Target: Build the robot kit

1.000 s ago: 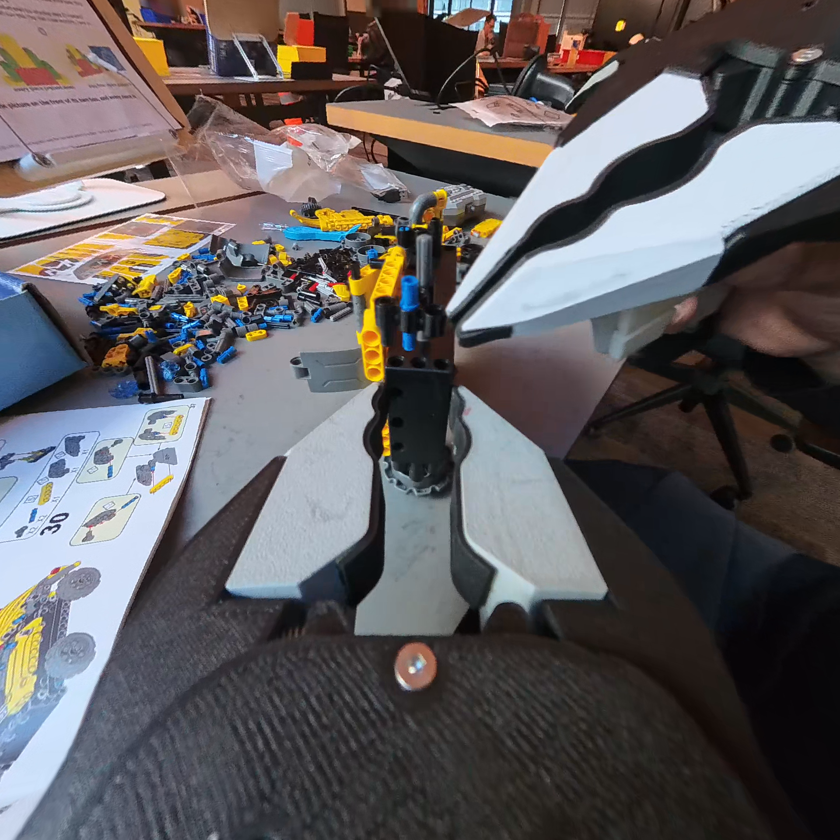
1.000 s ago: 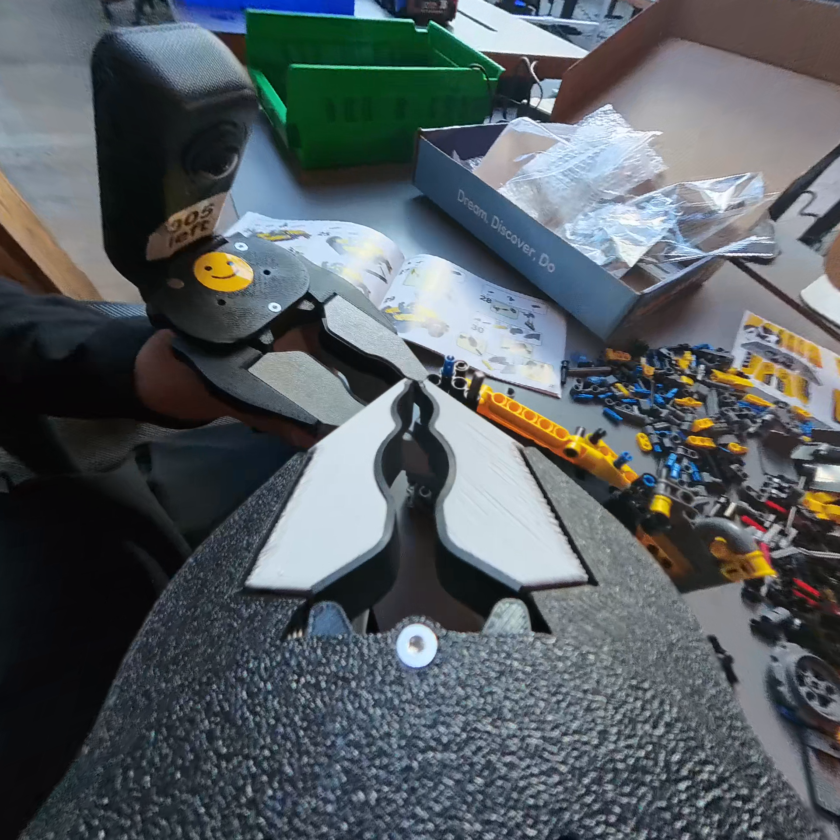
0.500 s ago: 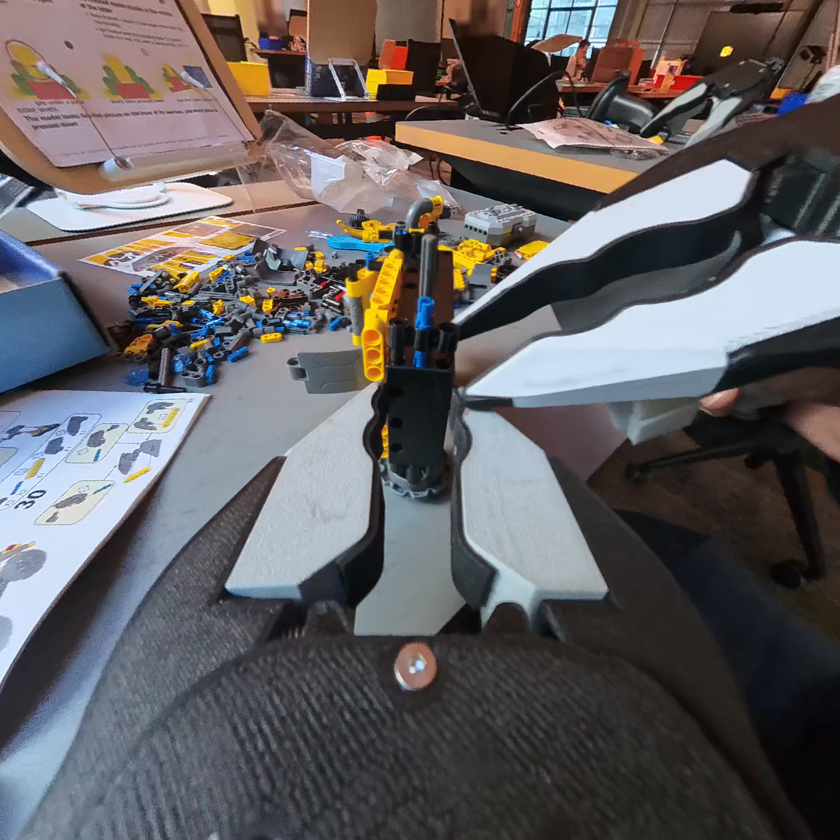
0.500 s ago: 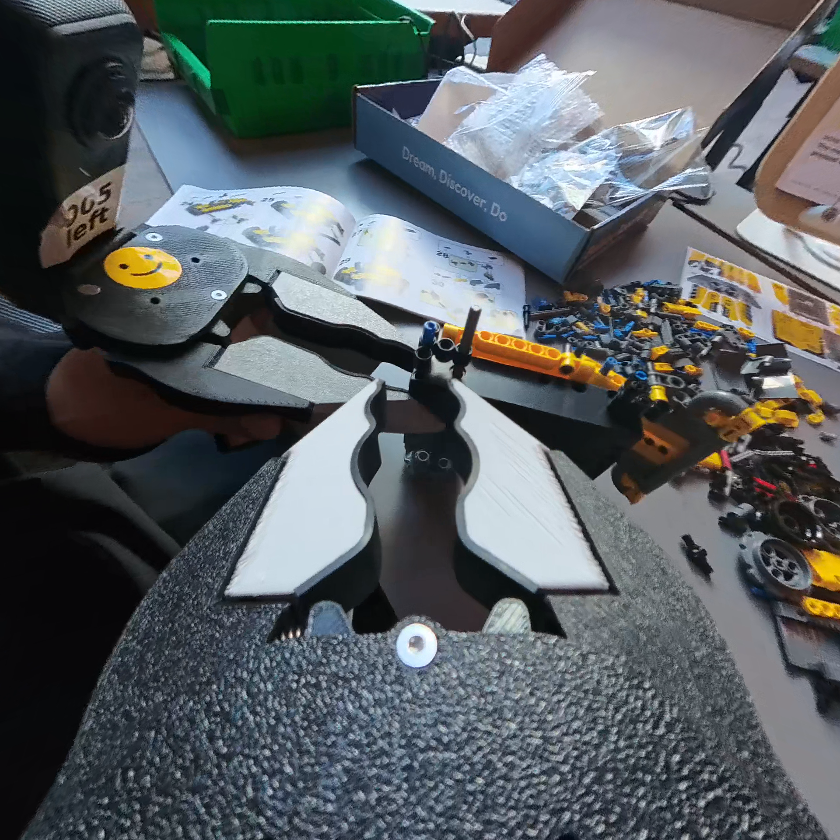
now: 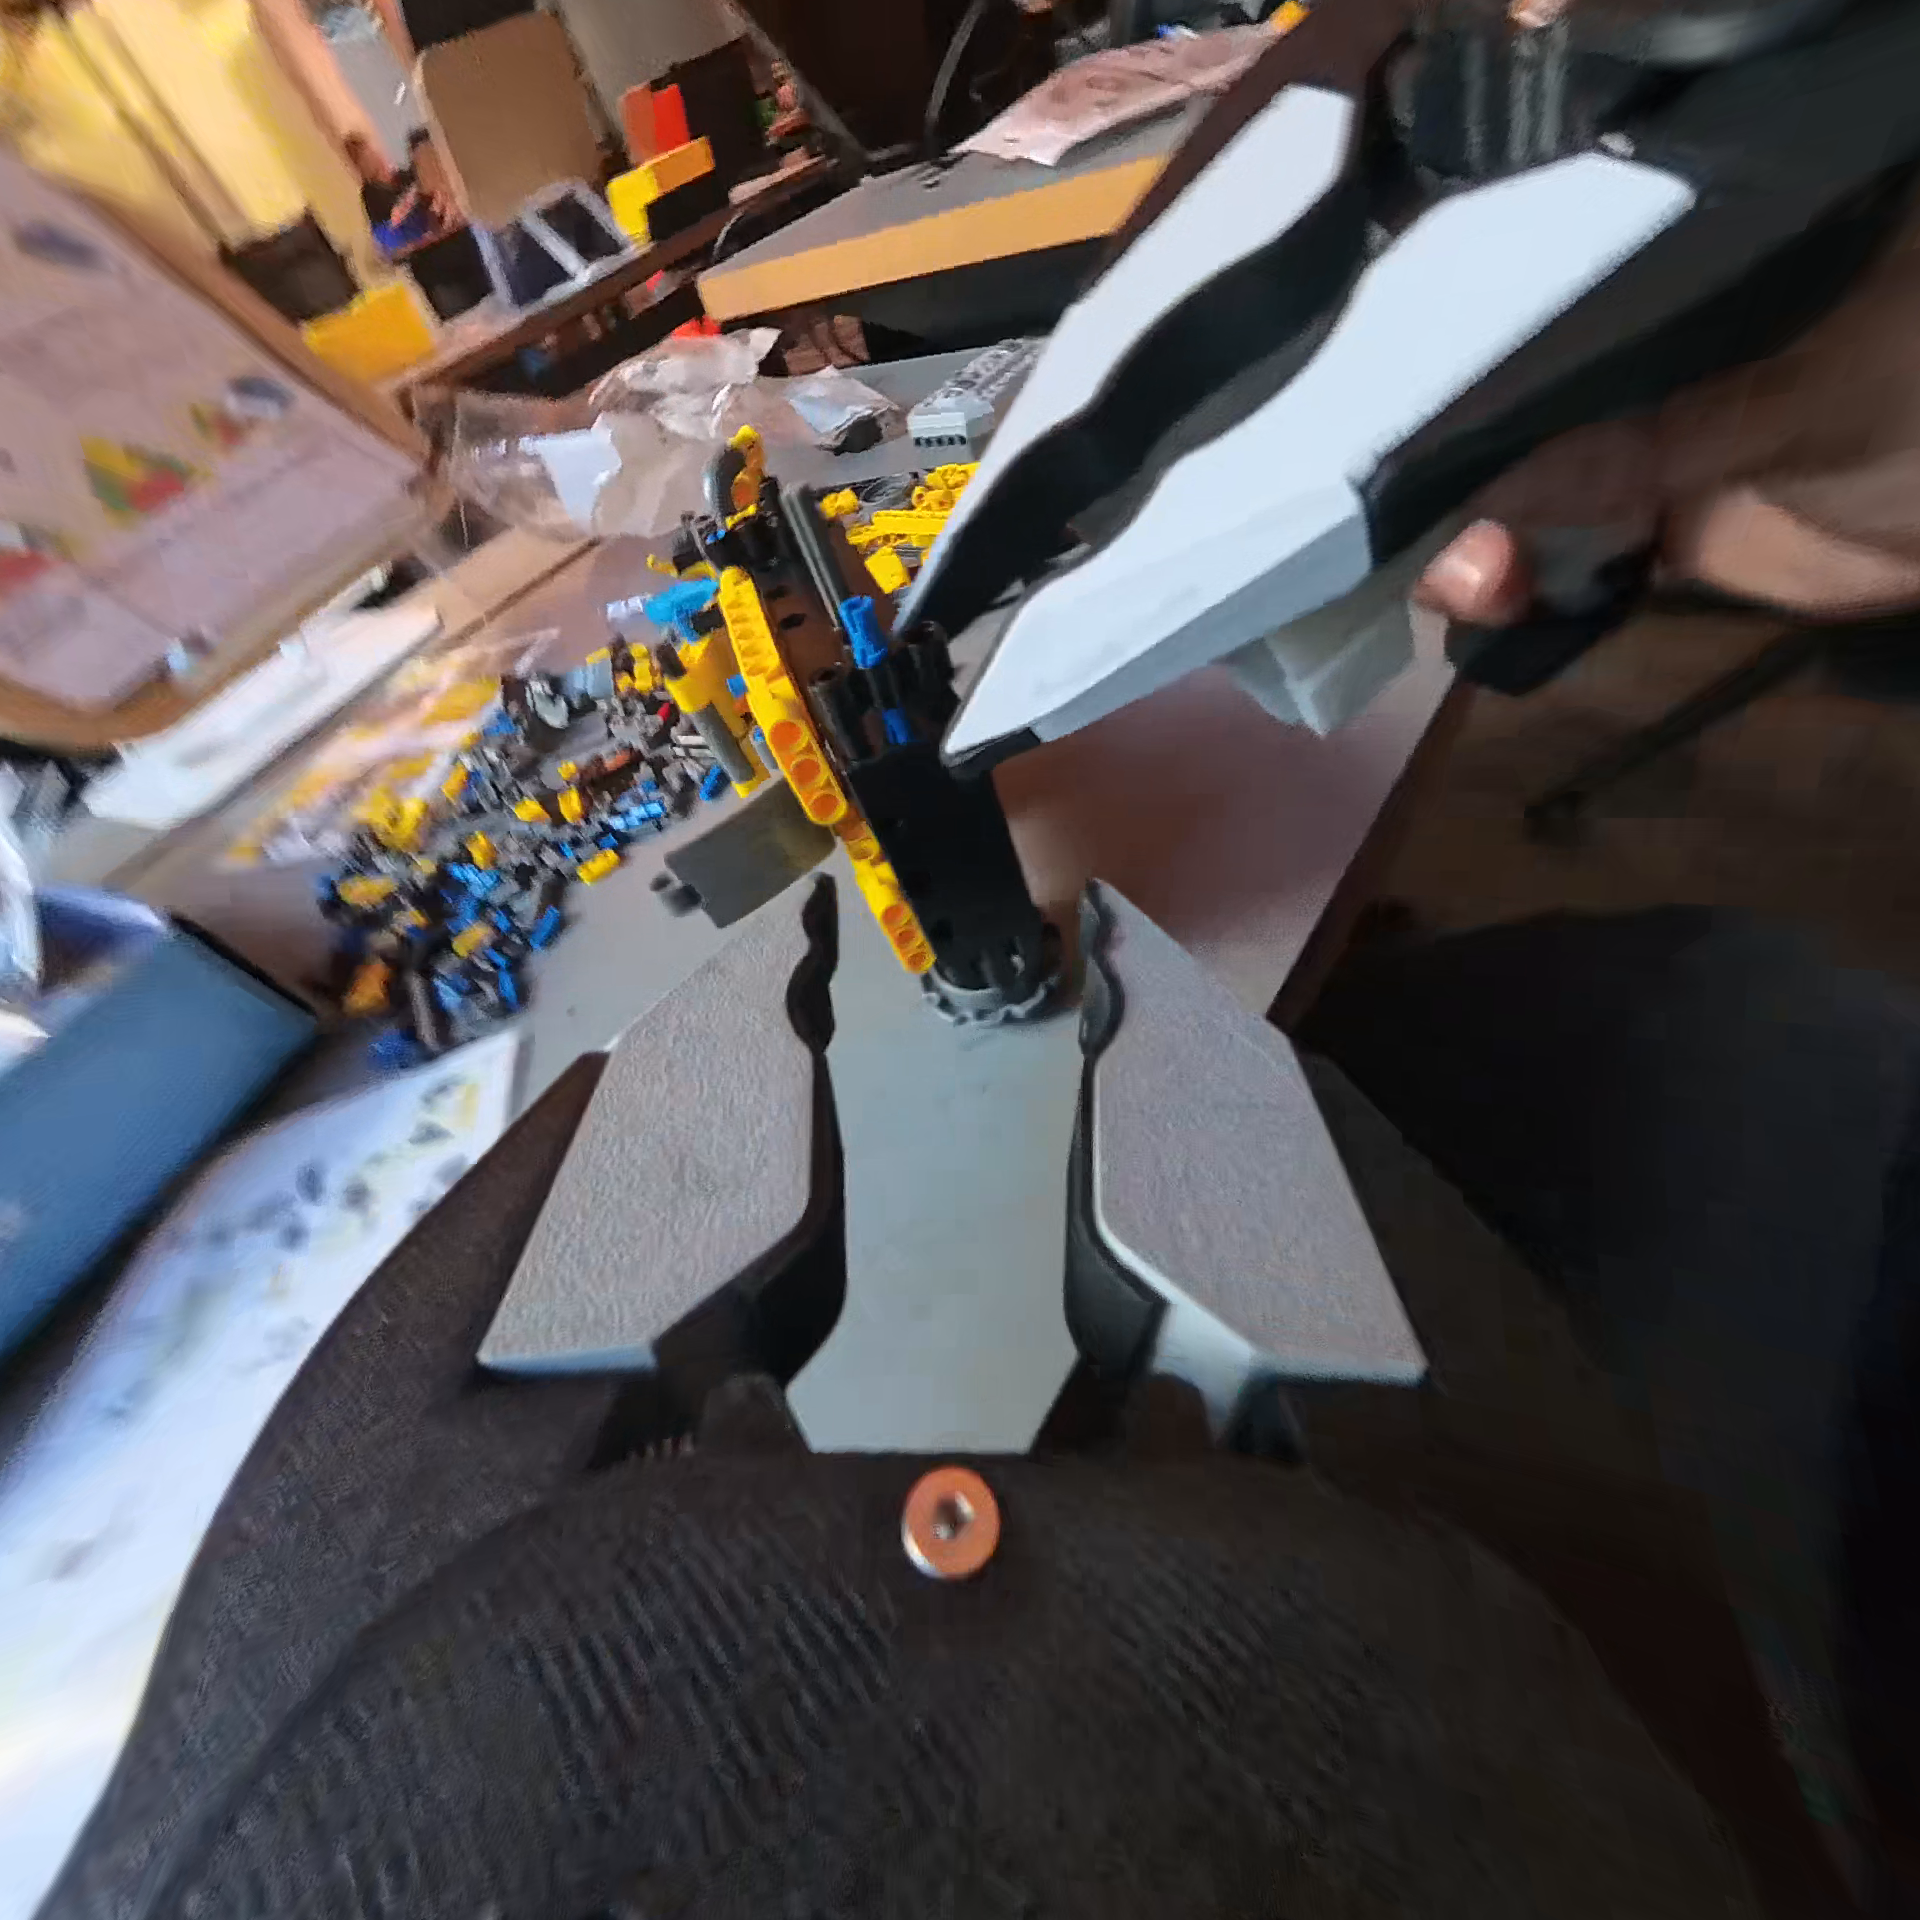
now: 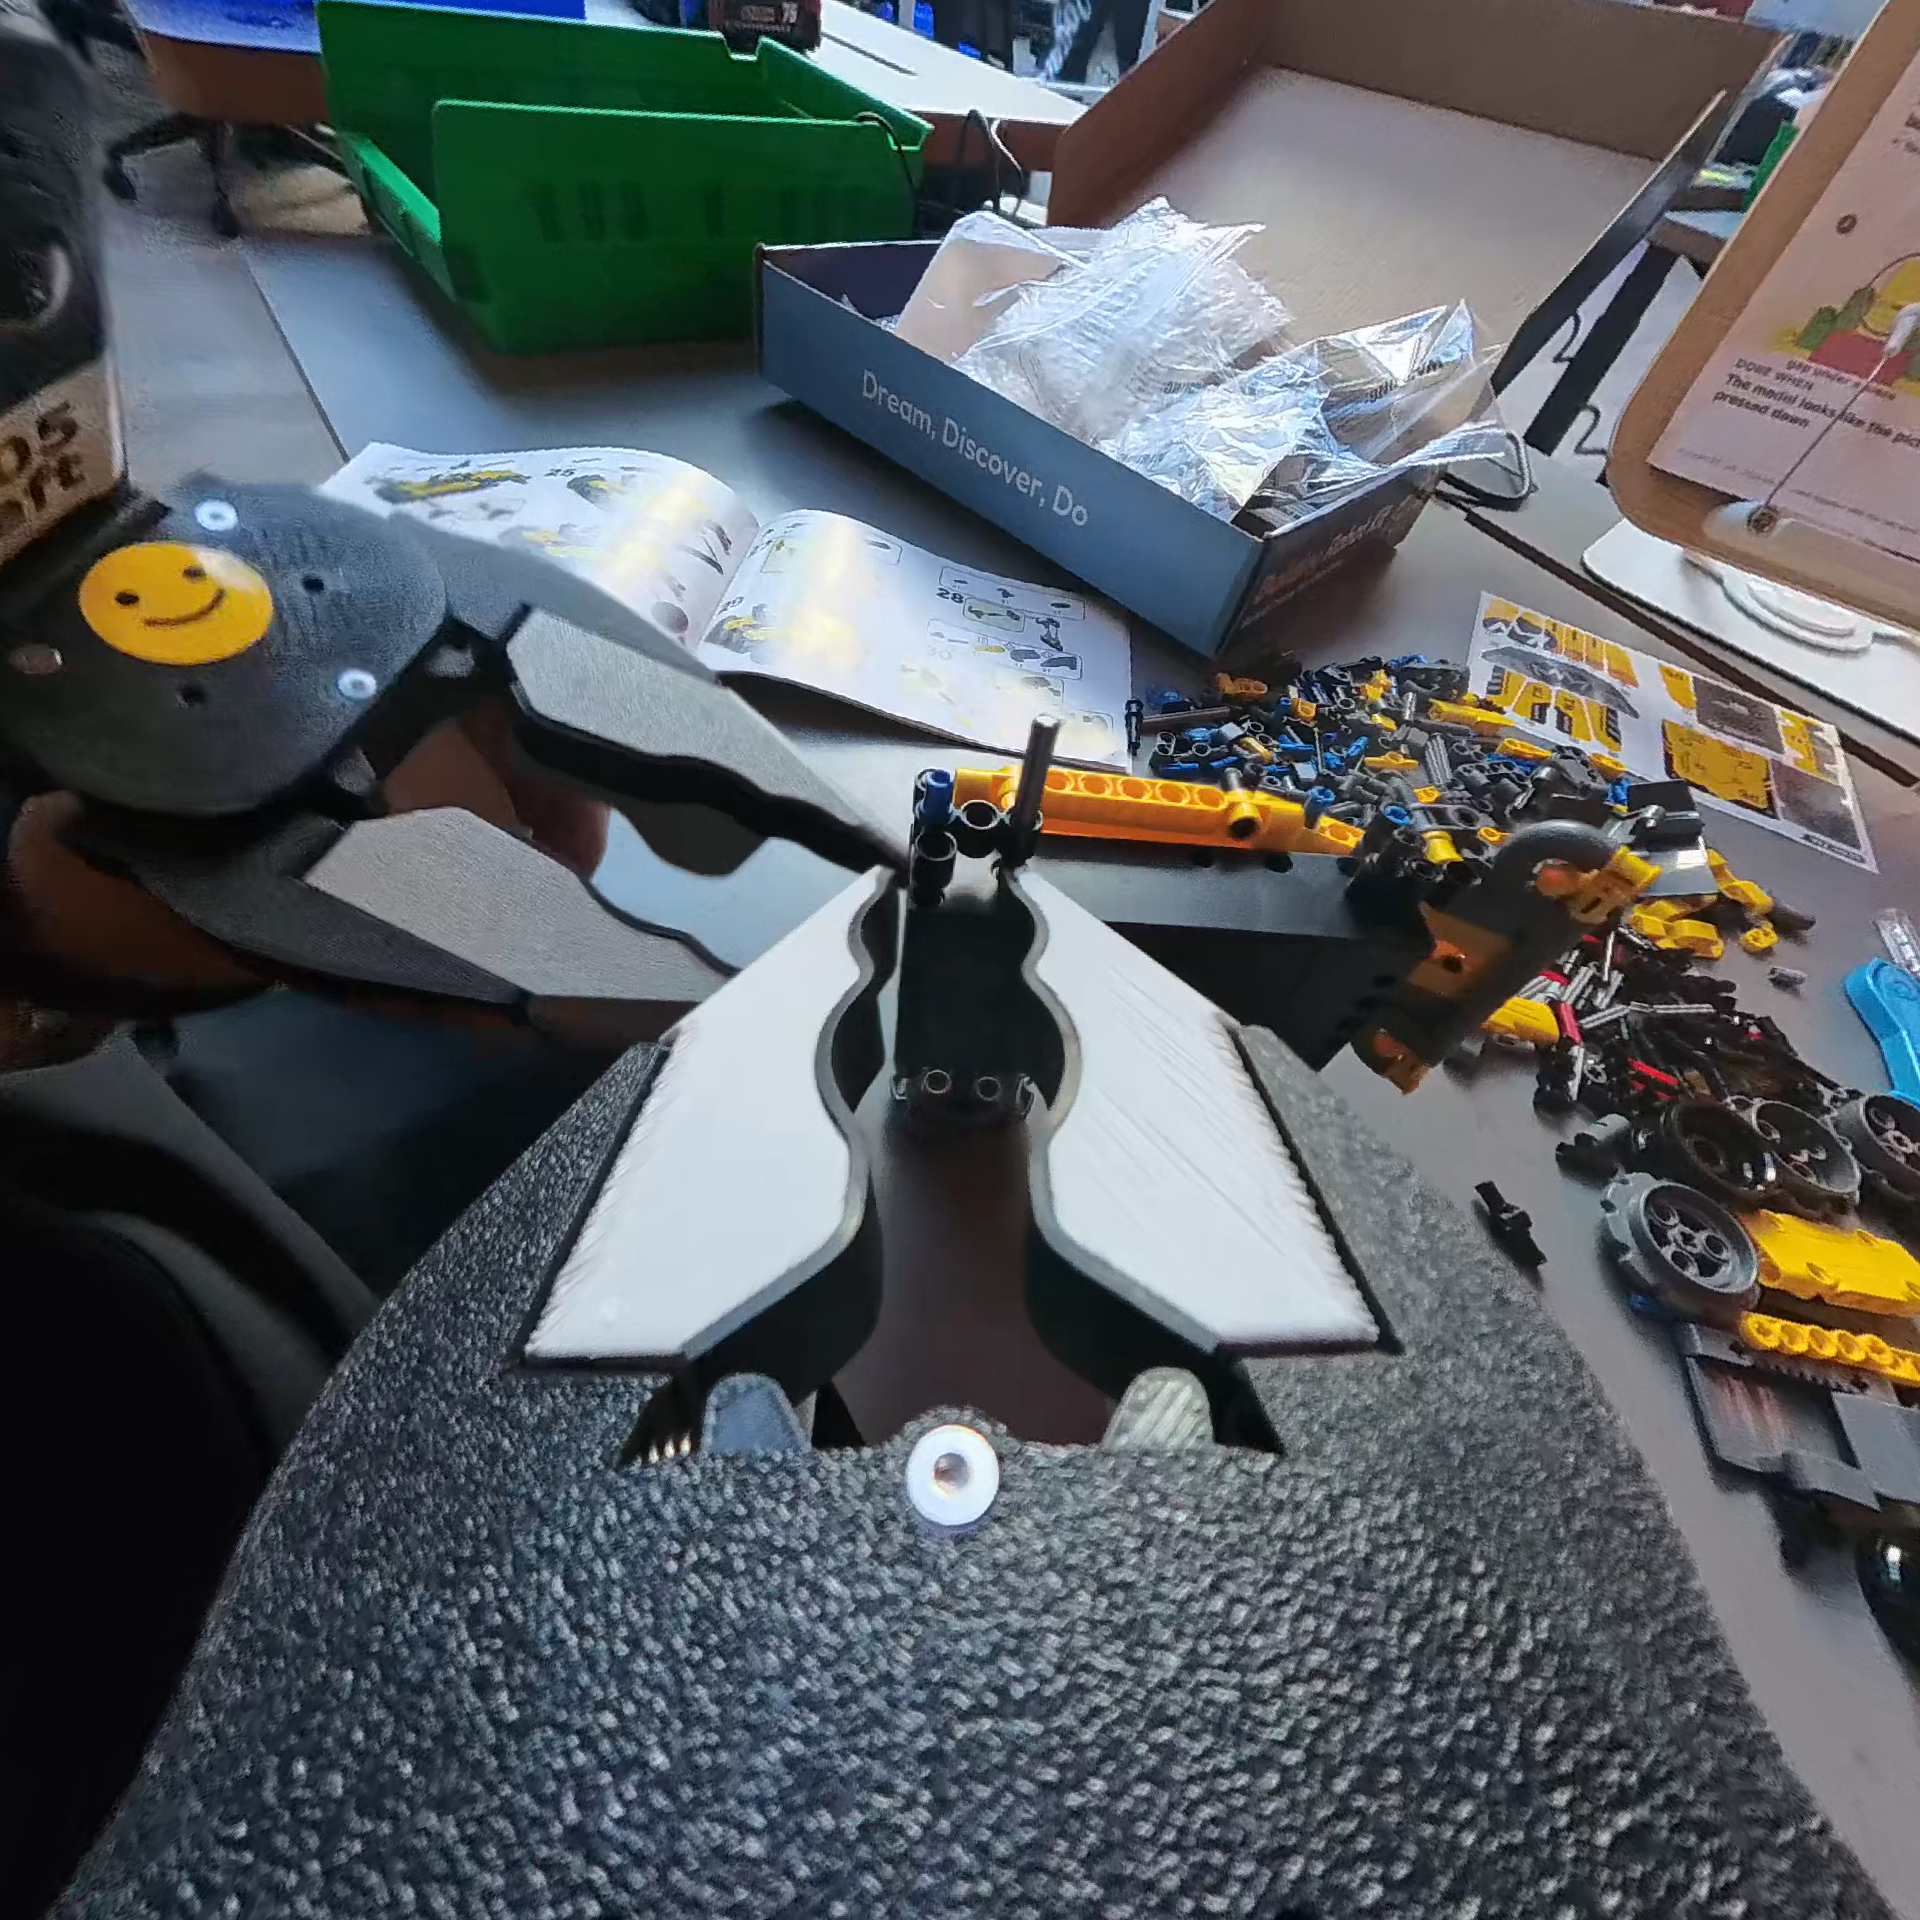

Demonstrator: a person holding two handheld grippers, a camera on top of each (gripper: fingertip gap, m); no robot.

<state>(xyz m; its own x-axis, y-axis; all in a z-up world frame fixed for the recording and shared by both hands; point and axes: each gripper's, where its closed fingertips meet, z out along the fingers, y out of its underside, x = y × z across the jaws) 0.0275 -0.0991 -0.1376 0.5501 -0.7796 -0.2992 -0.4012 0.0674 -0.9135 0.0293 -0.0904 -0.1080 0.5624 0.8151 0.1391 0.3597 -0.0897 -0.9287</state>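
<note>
A long black and yellow brick assembly (image 5: 914, 831) with blue pins and a grey gear at its near end is held above the grey table's front edge. My left gripper (image 5: 956, 904) is open around the gear end, which leans on its right finger. My right gripper (image 5: 935, 696) comes in from the upper right, its tips on the assembly's middle. In the right wrist view my right gripper (image 6: 954, 883) is shut on the assembly's black block, and the rest of the assembly (image 6: 1195, 904) runs off to the right. The left gripper (image 6: 810, 914) shows there at left, a hand holding it.
A pile of small loose pieces (image 6: 1403, 748) lies on the table (image 6: 1507, 1558), with black wheels (image 6: 1683, 1236) nearer. An open instruction booklet (image 6: 883, 613), a blue box of plastic bags (image 6: 1039, 499), green bins (image 6: 623, 208) and a sticker sheet (image 6: 1662, 707) lie beyond. The grippers are tip to tip, or close to it.
My left gripper's fingers have spread apart off the assembly. My right gripper has closed on the assembly, which has tilted to the left in the left wrist view.
</note>
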